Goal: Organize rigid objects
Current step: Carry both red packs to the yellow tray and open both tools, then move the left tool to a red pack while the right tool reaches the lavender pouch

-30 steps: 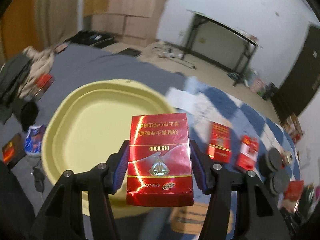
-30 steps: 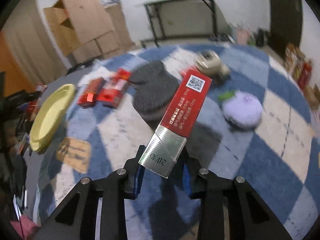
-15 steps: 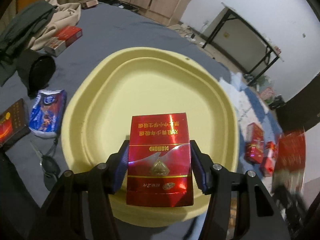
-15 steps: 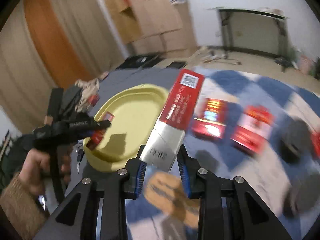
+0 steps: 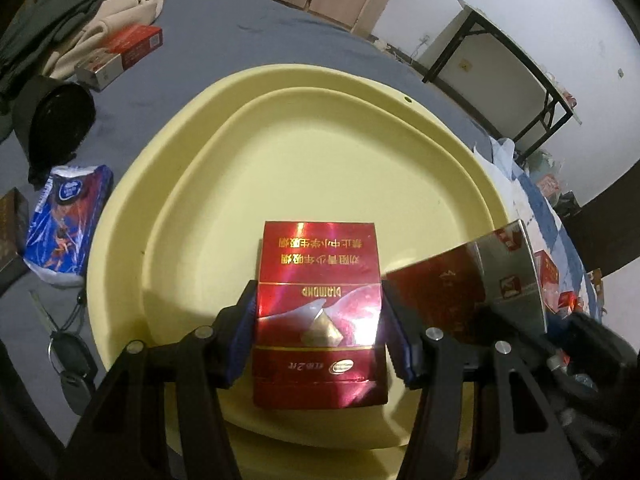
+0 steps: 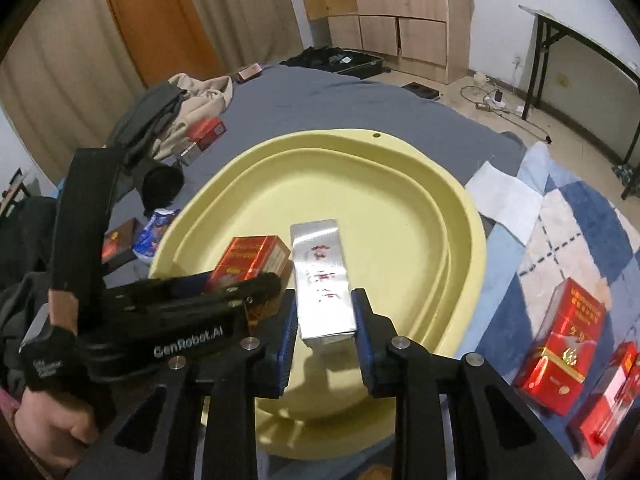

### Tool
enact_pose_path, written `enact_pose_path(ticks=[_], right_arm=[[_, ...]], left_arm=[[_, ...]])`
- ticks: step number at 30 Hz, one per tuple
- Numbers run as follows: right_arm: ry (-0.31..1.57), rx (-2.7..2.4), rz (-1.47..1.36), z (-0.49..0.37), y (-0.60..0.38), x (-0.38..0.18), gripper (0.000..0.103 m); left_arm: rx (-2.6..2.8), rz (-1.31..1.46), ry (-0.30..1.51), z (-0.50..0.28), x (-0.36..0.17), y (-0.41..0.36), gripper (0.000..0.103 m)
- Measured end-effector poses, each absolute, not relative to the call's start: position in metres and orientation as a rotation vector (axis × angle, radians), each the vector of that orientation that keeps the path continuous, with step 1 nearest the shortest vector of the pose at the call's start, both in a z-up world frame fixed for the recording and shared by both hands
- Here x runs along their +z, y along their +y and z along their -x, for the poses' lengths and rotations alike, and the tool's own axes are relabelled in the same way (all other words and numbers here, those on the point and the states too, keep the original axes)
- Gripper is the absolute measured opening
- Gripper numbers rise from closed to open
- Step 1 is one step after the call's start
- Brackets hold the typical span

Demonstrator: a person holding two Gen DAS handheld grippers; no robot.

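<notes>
The red pack (image 5: 318, 312) sits clamped between the left gripper (image 5: 318, 320)'s jaws, its far end reaching out ahead of them over the floor of the yellow tray (image 5: 340, 120). The silver pack (image 6: 324, 280) is held the same way between the right gripper (image 6: 325, 320)'s jaws, also projecting forward over the tray, just beside the red pack on its right. Whether either pack already touches the tray floor I cannot tell. No loose pack lies in the part of the tray that shows, so I judge the sorting to be at its start: these two look like the first deliveries, and both remain to be let go. Right of the right jaws, more red packs (image 6: 560, 344) lie on the checked blanket (image 6: 568, 224), outside the tray. Far ahead and left of the left jaws another pack (image 5: 120, 54) rests by the clothes (image 5: 80, 20). Those appear left to collect.
</notes>
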State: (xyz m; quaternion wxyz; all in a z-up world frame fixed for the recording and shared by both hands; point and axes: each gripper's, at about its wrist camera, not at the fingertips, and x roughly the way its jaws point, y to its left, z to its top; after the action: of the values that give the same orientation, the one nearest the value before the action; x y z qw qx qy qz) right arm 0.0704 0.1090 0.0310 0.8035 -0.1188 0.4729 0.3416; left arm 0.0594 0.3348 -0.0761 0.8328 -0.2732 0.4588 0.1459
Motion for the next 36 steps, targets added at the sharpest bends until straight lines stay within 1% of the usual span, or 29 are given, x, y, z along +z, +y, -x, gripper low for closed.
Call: enact_pose_path(ticks=[1, 2, 3, 4, 5, 6, 8, 11, 14, 17, 19, 21, 25, 29, 32, 36], right_arm=[[1.031, 0.73, 0.267, -0.079, 0.103, 0.019, 0.026], [1.033, 0.729, 0.278, -0.08, 0.105, 0.014, 0.026], [1.028, 0.733, 0.286, -0.075, 0.099, 0.015, 0.028], [1.008, 0.729, 0.296, -0.073, 0.097, 0.016, 0.033], [0.99, 0.727, 0.295, -0.069, 0.093, 0.02, 0.049], [0.975, 0.728, 0.284, -0.066, 0.091, 0.023, 0.069], [0.947, 0.727, 0.25, -0.063, 0.083, 0.031, 0.084], [0.907, 0.694, 0.229, -0.058, 0.068, 0.046, 0.095], [0.871, 0.647, 0.163, -0.048, 0.034, 0.068, 0.096], [0.797, 0.556, 0.108, -0.026, -0.025, 0.092, 0.103], [0.765, 0.492, 0.105, -0.006, -0.071, 0.102, 0.103], [0.744, 0.414, 0.109, 0.015, -0.119, 0.109, 0.103], [0.736, 0.287, 0.123, 0.055, -0.201, 0.121, 0.103], [0.742, 0.208, 0.189, 0.093, -0.257, 0.132, 0.103], [0.749, 0.17, 0.154, 0.113, -0.295, 0.142, 0.103], [0.765, 0.138, 0.033, 0.132, -0.331, 0.133, 0.103]], left_arm=[[0.317, 0.578, 0.967, -0.06, -0.075, 0.335, 0.068], [0.321, 0.576, 0.961, -0.06, -0.073, 0.335, 0.072], [0.334, 0.568, 0.955, -0.058, -0.07, 0.335, 0.083], [0.357, 0.556, 0.938, -0.056, -0.064, 0.336, 0.088], [0.377, 0.55, 0.91, -0.053, -0.057, 0.338, 0.094], [0.391, 0.549, 0.89, -0.05, -0.051, 0.339, 0.098], [0.415, 0.563, 0.841, -0.042, -0.034, 0.344, 0.103], [0.414, 0.566, 0.785, -0.033, -0.011, 0.343, 0.103], [0.345, 0.54, 0.74, -0.033, 0.006, 0.32, 0.103], [0.25, 0.479, 0.798, -0.039, 0.011, 0.283, 0.103], [0.171, 0.379, 0.843, -0.045, 0.018, 0.243, 0.103], [0.097, 0.307, 0.843, -0.047, 0.028, 0.209, 0.103], [-0.066, 0.196, 0.798, -0.037, 0.059, 0.13, 0.103], [-0.204, 0.118, 0.691, -0.002, 0.088, 0.068, 0.103], [-0.23, 0.13, 0.683, 0.018, 0.088, 0.039, 0.103], [-0.201, 0.087, 0.75, 0.032, 0.066, 0.018, 0.103]])
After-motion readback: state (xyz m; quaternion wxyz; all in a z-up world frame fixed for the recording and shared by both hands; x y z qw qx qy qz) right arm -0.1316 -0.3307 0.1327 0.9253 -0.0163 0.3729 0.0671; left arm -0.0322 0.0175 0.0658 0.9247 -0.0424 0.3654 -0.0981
